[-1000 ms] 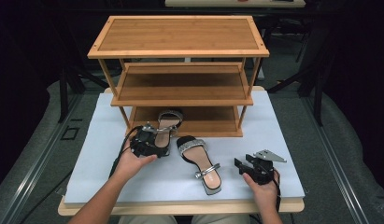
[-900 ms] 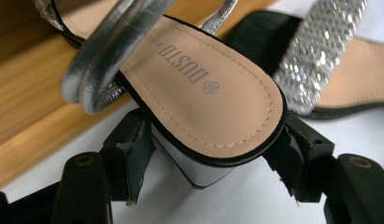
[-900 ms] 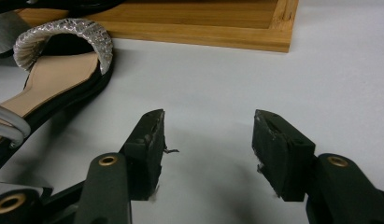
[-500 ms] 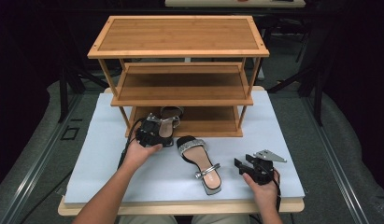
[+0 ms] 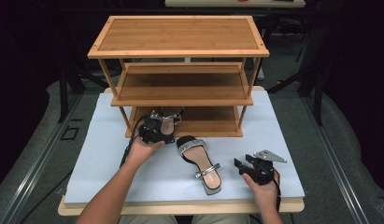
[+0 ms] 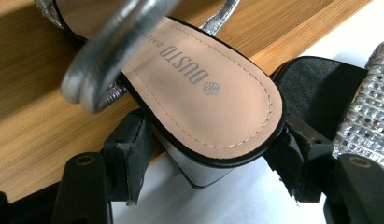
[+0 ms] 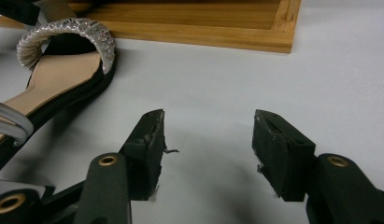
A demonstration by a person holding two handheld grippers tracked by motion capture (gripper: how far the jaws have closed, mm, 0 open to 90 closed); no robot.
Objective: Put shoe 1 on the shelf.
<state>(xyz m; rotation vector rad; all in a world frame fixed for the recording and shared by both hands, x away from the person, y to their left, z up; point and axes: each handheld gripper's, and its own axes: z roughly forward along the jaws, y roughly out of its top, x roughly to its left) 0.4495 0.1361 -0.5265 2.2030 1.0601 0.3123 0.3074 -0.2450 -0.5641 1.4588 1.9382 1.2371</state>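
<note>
A black-soled sandal (image 6: 199, 93) with a tan insole and silver straps lies with its front on the bottom board (image 5: 208, 121) of a wooden rack. Its heel hangs just past the board's front edge. My left gripper (image 6: 210, 158) is shut on that heel, one pad on each side; from above, the left gripper (image 5: 157, 128) sits at the rack's lower left. The matching sandal (image 5: 199, 158) lies flat on the white tabletop, toe toward the rack. My right gripper (image 7: 206, 149) stands open over bare table, to the right of this second sandal (image 7: 54, 79).
The three-tier wooden rack (image 5: 180, 37) stands at the back of the white table (image 5: 101, 158); its top and middle boards are bare. The rack's front rail (image 7: 189, 35) lies ahead of the right gripper. Dark floor surrounds the table.
My left hand has carried the held sandal away from me and slightly right, so its front now rests farther in on the bottom board. The right hand and the other sandal have stayed put.
</note>
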